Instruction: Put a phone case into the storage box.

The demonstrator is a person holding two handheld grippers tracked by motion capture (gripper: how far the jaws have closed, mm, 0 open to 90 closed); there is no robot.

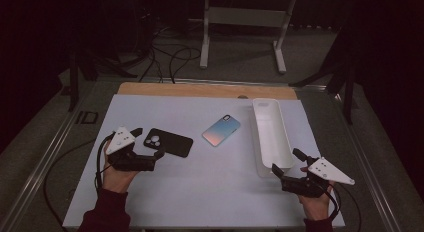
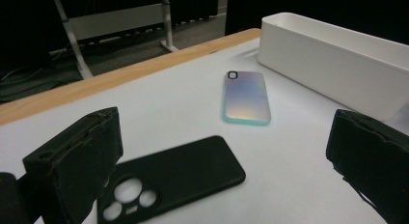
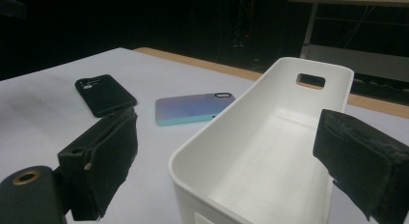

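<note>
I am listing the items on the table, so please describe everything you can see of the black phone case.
The black phone case looks like matte soft plastic or rubber, with rounded corners. One end has a round camera area with several holes. It lies flat, back up, on the white table cover, at the left side. The left tongs are open, one jaw on each side of its camera end; whether they touch it is unclear. The iridescent phone case lies apart from it.

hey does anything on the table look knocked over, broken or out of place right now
Nothing stands out. The black phone case and the iridescent phone case lie flat on the white mat, and the white bin stands upright and empty. No spills or visible damage.
</note>
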